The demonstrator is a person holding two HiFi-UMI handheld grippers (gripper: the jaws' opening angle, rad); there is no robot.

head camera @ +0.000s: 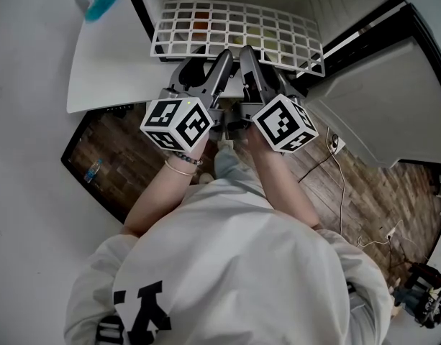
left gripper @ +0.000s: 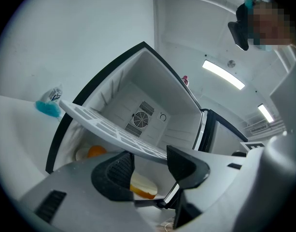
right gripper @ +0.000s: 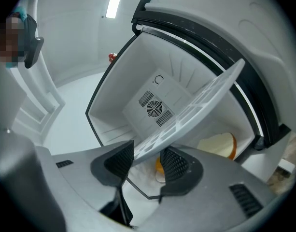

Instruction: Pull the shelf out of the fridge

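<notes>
**At the fridge opening: shelf clamped by L tool and R tool**

Before the open cavity, the white grid shelf is largely drawn out, w/ its near edge toward the person. Whether its far edge is still inside is not clear. L tool is clenched on that near edge, the rim caught btw. its tips. R tool is clenched on the same edge just beside it, the rim pinched btw. its ribbed pads. Both tools lie side by side, aimed into the cavity, w/ their marker cubes toward the person. Head view shows the shelf approx. flat; each gripper view shows it slanted. Behind the shelf is the fridge back wall w/ a round fan grille. Below the shelf lie an orange item and a pale wedge w/ an orange rim, both inside the cavity; what they are is not clear. Wood-plank floor lies under the person.
</notes>
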